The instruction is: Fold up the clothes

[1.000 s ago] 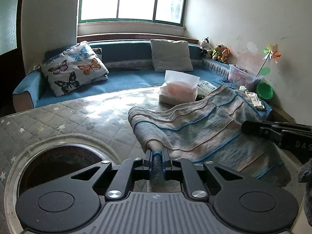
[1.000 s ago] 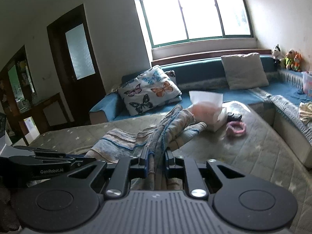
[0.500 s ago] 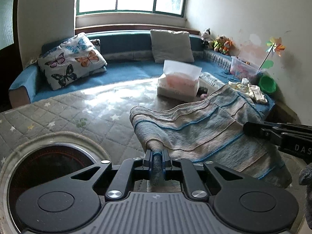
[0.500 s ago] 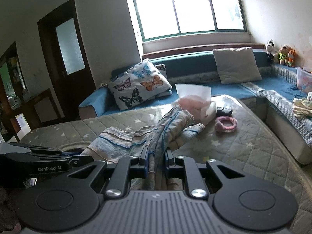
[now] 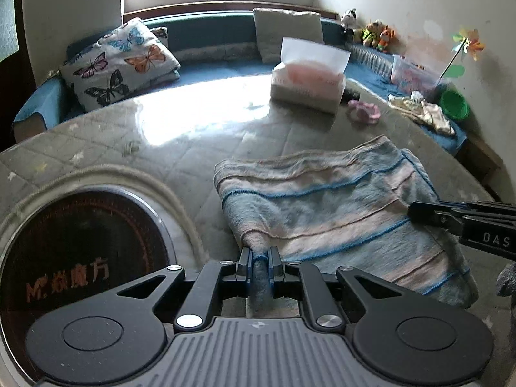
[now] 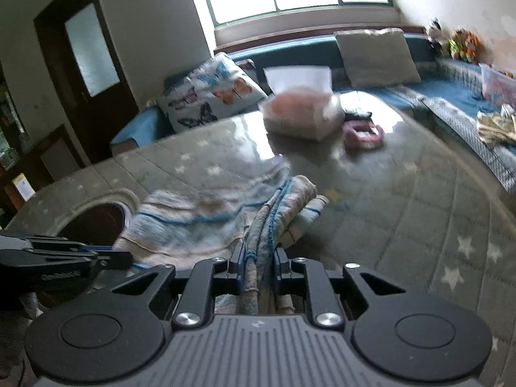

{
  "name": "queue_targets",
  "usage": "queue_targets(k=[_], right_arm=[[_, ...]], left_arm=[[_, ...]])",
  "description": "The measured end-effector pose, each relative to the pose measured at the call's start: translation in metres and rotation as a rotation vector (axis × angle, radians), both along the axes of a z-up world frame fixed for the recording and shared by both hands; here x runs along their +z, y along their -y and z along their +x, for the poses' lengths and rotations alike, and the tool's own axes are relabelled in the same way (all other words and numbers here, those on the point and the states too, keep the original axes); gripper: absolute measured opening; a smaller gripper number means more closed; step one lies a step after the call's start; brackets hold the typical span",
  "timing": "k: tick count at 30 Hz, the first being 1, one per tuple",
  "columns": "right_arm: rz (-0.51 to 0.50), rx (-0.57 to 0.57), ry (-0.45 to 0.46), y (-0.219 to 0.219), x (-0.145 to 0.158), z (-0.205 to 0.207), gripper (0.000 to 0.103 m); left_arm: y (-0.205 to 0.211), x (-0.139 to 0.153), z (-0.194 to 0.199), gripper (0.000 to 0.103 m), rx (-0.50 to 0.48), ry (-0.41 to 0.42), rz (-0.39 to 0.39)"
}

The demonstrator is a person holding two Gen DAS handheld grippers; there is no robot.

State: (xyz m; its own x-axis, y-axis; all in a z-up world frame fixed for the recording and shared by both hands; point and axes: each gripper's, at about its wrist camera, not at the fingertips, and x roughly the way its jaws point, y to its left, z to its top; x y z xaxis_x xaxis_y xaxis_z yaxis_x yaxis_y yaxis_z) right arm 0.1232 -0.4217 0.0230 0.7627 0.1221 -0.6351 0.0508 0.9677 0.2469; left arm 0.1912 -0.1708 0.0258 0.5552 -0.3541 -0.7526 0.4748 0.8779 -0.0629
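A striped blue and beige garment [image 5: 338, 213] lies folded over on the quilted table cover [image 5: 193, 148]. My left gripper [image 5: 260, 254] is shut on the garment's near left corner, a roll of fabric pinched between its pads. My right gripper [image 6: 258, 254] holds a bunch of the garment's [image 6: 200, 222] layered edges; its jaws are opening, with the fabric still filling the gap. Each gripper shows in the other's view: the right gripper [image 5: 416, 211] over the garment's right edge, the left gripper [image 6: 125, 258] low at the left.
A round dark cooktop [image 5: 80, 258] is set into the table beside my left gripper. A tissue pack [image 5: 306, 87] and a pink item [image 5: 362, 111] lie at the far side. A blue bench with a butterfly pillow [image 5: 119, 61] rings the table.
Both grippers have sunk toward the table with the garment and tipped downward. The garment now lies flatter on the cover. The right jaws stand slightly wider.
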Motion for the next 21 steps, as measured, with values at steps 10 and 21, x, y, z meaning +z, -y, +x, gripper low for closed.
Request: queue_targets(k=[10, 21], right_arm=[[-0.048, -0.046, 0.005, 0.012, 0.005, -0.010, 0.030], [-0.036, 0.004, 0.018, 0.000, -0.002, 0.024, 0.030]], left_arm=[[-0.007, 0.002, -0.004, 0.032, 0.029, 0.018, 0.022], [-0.012, 0.006, 0.013, 0.045, 0.055, 0.022, 0.009]])
